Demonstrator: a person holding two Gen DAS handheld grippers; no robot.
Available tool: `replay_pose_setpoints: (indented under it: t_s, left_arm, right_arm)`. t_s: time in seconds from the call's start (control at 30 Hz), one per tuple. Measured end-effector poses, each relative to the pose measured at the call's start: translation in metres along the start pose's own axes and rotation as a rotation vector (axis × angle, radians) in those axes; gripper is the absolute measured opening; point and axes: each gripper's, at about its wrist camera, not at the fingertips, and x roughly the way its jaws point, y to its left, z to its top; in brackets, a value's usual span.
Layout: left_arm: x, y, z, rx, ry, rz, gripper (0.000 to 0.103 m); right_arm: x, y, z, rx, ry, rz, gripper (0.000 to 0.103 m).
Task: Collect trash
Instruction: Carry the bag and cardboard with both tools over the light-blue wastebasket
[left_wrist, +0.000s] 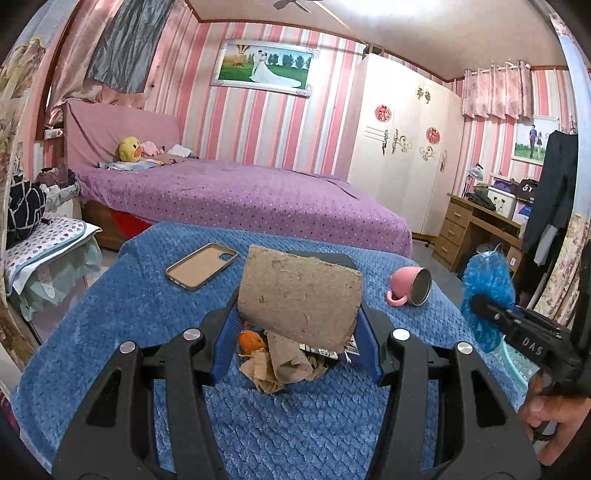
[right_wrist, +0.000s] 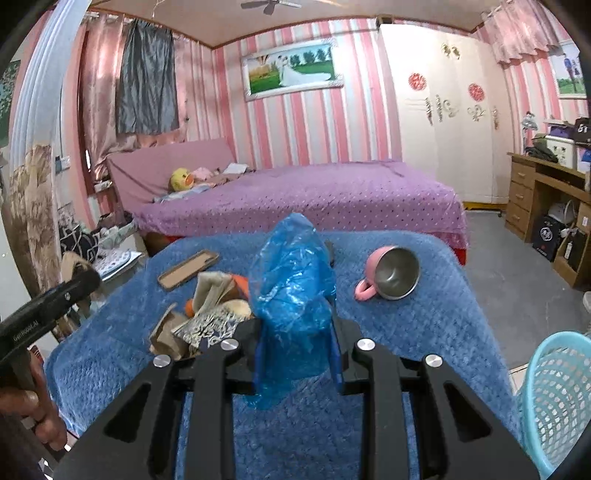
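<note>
Two tongs: both are in use above a worktop (left_wrist: 110, 295) draped in a blue textured fleece cover.
Left tongs (left_wrist: 299, 295): closed on a flat rectangular piece of brown fibrous cardboard (left_wrist: 301, 295), its blue-padded fingers (left_wrist: 225, 347) pressing the two side edges; the cardboard is tilted and held above the worktop.
Right tongs (right_wrist: 295, 314): narrowed onto a crumpled translucent blue plastic bag (right_wrist: 291, 291), which stands up between the fingers and hangs down below them.
Trash pile: crumpled brown paper scraps (left_wrist: 275, 360), a piece of orange peel (left_wrist: 249, 341) and a printed black-and-white wrapper (right_wrist: 210, 325) lie together on the cover, just beyond the left tongs and left of the blue bag in the right wrist view.
Other things on the worktop: a tan phone case (left_wrist: 201, 265) lying open side up at the far left, and a pink mug with a steel lining (right_wrist: 391, 273) tipped on its side at the far right, well apart from the pile.
Basket: a light blue perforated plastic basket (right_wrist: 557, 398) stands beside the worktop's right edge, near the right tongs.
Hands: a person's hand (left_wrist: 550, 410) grips the handle of the right tongs; another hand (right_wrist: 37, 413) holds the left one.
Background: a bed with a purple dotted cover (left_wrist: 240, 195) lies beyond the worktop.
</note>
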Motion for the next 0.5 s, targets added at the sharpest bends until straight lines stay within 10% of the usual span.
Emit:
replay_pose_setpoints:
  t_s: [0.5]
  left_arm:
    - [0.004, -0.030, 0.001, 0.009, -0.024, -0.030, 0.054]
  right_arm:
    - [-0.020, -0.034, 0.016, 0.045, -0.033, -0.026, 0.027]
